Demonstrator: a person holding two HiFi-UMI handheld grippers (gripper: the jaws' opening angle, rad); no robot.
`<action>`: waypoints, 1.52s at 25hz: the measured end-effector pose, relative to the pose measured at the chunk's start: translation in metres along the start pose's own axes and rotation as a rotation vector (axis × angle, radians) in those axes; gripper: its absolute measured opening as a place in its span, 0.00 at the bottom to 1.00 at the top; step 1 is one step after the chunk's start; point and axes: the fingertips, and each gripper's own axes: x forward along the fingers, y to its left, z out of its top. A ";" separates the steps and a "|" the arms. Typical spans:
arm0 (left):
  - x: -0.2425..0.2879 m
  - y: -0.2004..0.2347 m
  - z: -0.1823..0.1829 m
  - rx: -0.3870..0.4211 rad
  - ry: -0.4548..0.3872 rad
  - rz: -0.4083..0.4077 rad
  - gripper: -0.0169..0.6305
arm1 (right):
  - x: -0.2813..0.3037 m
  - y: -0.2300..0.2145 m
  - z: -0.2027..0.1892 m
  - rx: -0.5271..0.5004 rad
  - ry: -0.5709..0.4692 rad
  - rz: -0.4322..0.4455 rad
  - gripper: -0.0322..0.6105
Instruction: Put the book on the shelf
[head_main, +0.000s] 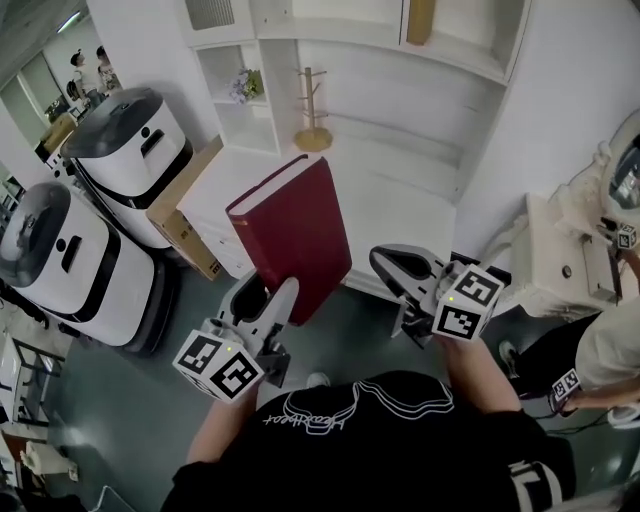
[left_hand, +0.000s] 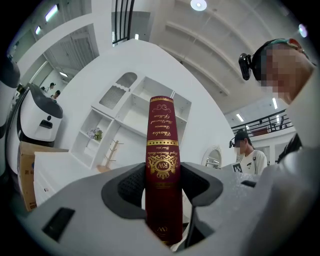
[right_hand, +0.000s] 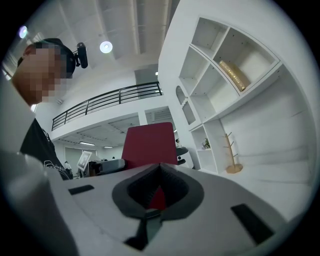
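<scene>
A dark red hardcover book (head_main: 295, 230) with gold print on its spine (left_hand: 161, 140) stands upright in the air in front of the white shelf unit (head_main: 380, 100). My left gripper (head_main: 272, 298) is shut on its lower end, one pad on each cover (left_hand: 162, 175). My right gripper (head_main: 402, 270) hangs to the right of the book, apart from it, with its fingertips together and nothing between them (right_hand: 159, 167). In the right gripper view the book's red cover (right_hand: 150, 142) shows beyond the tips. The shelf's white counter lies just behind the book.
A wooden mug tree (head_main: 312, 110) stands on the counter and a small plant (head_main: 245, 85) sits in a cubby. A tan book (head_main: 420, 20) leans in an upper compartment. Two white-and-black machines (head_main: 130, 150) and a cardboard box (head_main: 185, 225) stand at the left. A person (head_main: 600, 350) is at the right.
</scene>
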 end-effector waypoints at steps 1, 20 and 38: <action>0.004 0.010 0.005 0.003 -0.002 -0.002 0.35 | 0.010 -0.004 0.001 -0.002 0.004 -0.003 0.05; 0.026 0.133 0.079 0.018 -0.032 -0.026 0.35 | 0.141 -0.033 0.018 -0.007 -0.003 -0.035 0.05; 0.168 0.236 0.139 0.088 -0.042 -0.015 0.35 | 0.238 -0.179 0.054 0.035 -0.049 -0.013 0.05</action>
